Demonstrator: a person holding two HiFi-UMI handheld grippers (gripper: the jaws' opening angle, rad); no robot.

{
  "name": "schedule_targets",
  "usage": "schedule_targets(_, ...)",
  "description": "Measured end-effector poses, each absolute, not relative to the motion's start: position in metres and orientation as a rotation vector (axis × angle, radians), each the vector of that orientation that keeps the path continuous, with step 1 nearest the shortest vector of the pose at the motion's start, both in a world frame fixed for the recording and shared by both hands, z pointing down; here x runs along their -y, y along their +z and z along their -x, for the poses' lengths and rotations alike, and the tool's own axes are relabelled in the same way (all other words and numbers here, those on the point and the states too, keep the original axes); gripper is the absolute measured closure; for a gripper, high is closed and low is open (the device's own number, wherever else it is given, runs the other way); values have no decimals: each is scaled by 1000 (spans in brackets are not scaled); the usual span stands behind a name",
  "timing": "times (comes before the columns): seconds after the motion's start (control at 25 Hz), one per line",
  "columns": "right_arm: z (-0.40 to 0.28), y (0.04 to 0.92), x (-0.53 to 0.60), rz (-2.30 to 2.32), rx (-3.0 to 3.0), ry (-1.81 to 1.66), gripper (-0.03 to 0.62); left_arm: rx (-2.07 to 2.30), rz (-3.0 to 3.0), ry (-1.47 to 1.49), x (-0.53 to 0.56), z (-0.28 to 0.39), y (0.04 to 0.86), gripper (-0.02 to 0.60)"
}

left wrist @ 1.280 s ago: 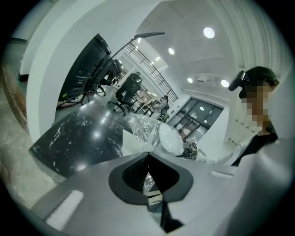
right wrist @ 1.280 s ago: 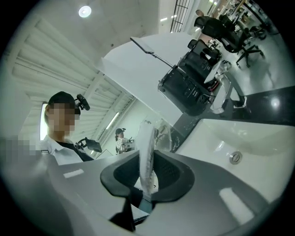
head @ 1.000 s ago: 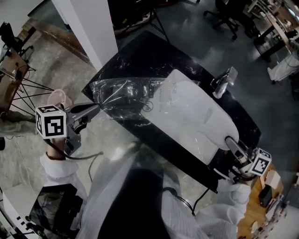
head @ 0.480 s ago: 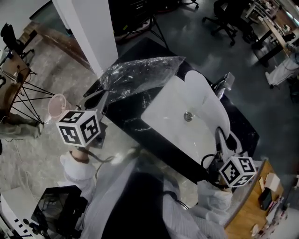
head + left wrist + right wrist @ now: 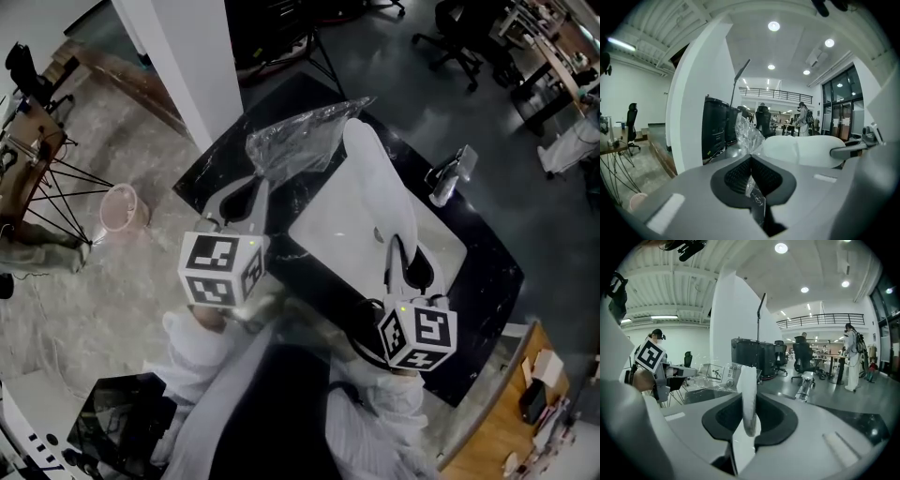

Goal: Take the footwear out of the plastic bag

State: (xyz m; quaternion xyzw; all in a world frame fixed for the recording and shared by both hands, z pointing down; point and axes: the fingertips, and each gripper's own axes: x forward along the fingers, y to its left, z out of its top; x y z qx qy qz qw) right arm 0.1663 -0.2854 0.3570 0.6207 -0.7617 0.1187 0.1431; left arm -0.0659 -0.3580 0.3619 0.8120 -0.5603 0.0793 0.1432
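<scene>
In the head view my left gripper (image 5: 255,185) is shut on the near edge of a crumpled clear plastic bag (image 5: 305,141), which hangs over the black counter's far corner. To its right, clear of the bag, a long white slipper (image 5: 375,183) stands on edge. My right gripper (image 5: 400,248) is shut on the slipper's near end. The left gripper view has bag film (image 5: 747,133) pinched between the closed jaws of the left gripper (image 5: 751,158), with the slipper (image 5: 801,147) beyond. The right gripper (image 5: 749,401) clamps the slipper (image 5: 749,380) edge-on, and the bag (image 5: 717,375) shows at left.
A black marble counter (image 5: 487,272) holds a white sink (image 5: 342,234) and a chrome faucet (image 5: 448,176). A white pillar (image 5: 192,75) rises at the counter's left end. A pink bin (image 5: 120,208) sits on the floor at left. Office chairs and desks stand far right.
The bag, first flat on the counter, has been lifted and bunched toward the far corner. Both grippers have come in toward the middle, and the slipper has turned on edge, apart from the bag.
</scene>
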Motion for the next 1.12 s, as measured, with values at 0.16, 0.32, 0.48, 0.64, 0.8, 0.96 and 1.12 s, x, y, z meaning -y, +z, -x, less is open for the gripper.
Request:
schedule_targets(0.16, -156, 357, 287, -1781, 2226, 359, 510, 1603, -2372, 235, 354, 55, 359, 580)
schedule_targets(0.32, -151, 353, 290, -1771, 2244, 358, 511, 1572, -2381, 230, 354, 50, 360, 580)
schedule_targets(0.48, -151, 350, 290, -1776, 2252, 364, 511, 1561, -2385, 228, 355, 50, 359, 580)
schedule_targets(0.64, -153, 348, 290, -1785, 2249, 364, 511, 1553, -2384, 226, 356, 52, 359, 580)
schedule_targets(0.8, -156, 347, 290, -1798, 2240, 359, 511, 1543, -2385, 230, 356, 50, 360, 580)
schedule_targets(0.96, -158, 348, 289, -1805, 2227, 351, 511, 1532, -2386, 236, 355, 48, 362, 580)
schedule_targets(1.12, -158, 349, 287, -1809, 2221, 356, 511, 1523, -2388, 242, 354, 46, 362, 580)
